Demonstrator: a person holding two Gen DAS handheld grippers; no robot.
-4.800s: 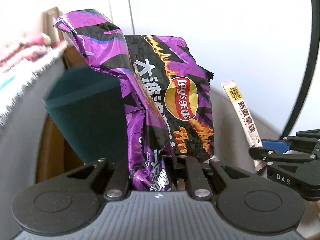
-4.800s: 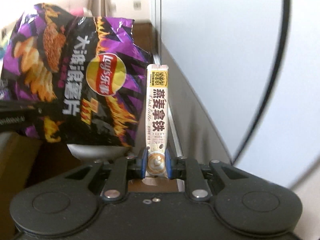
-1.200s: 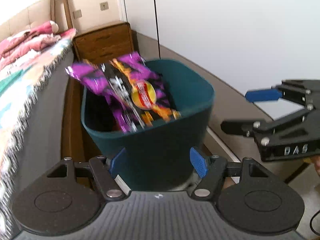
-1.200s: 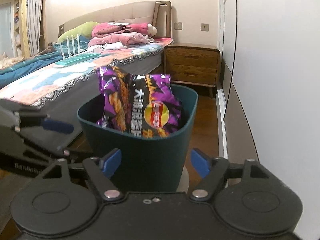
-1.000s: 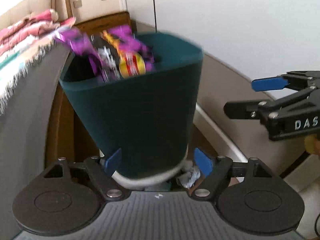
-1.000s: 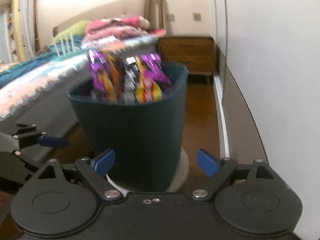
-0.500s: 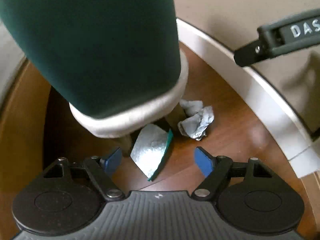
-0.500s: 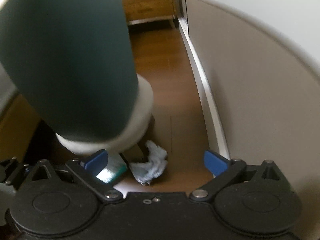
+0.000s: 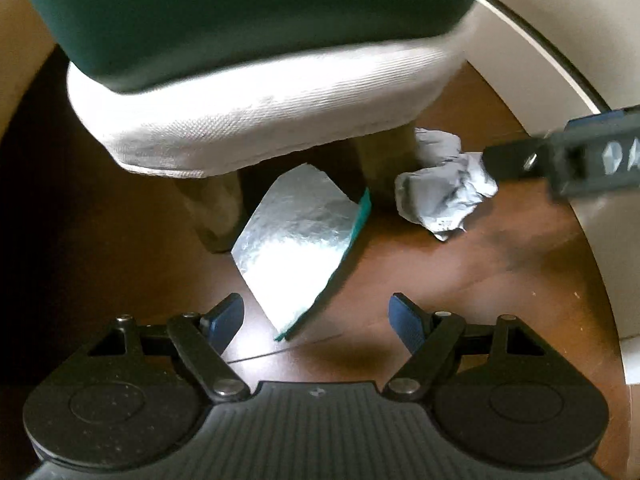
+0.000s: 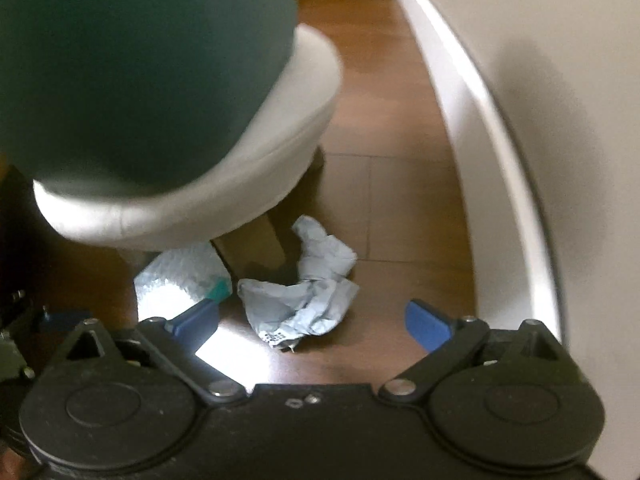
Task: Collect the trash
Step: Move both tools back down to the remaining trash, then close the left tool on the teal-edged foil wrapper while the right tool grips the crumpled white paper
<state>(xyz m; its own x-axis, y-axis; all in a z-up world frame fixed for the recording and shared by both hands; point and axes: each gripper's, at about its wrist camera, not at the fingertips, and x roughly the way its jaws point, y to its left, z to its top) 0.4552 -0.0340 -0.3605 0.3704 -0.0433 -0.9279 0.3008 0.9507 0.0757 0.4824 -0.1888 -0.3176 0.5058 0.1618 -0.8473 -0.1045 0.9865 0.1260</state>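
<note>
Silver foil wrapper (image 9: 296,240) lies flat on wood floor (image 9: 500,264), partly under stool (image 9: 260,116) w/ green bin (image 9: 240,12); crumpled paper (image 10: 304,300) just beside it. Left gripper (image 9: 316,316) wide open, empty, over foil. Right gripper (image 10: 312,320) also agape, nothing held, jaws just eased in slightly, over paper. Foil's flat: prob. best to catch its raised edge; paper: pinch a fold.
</note>
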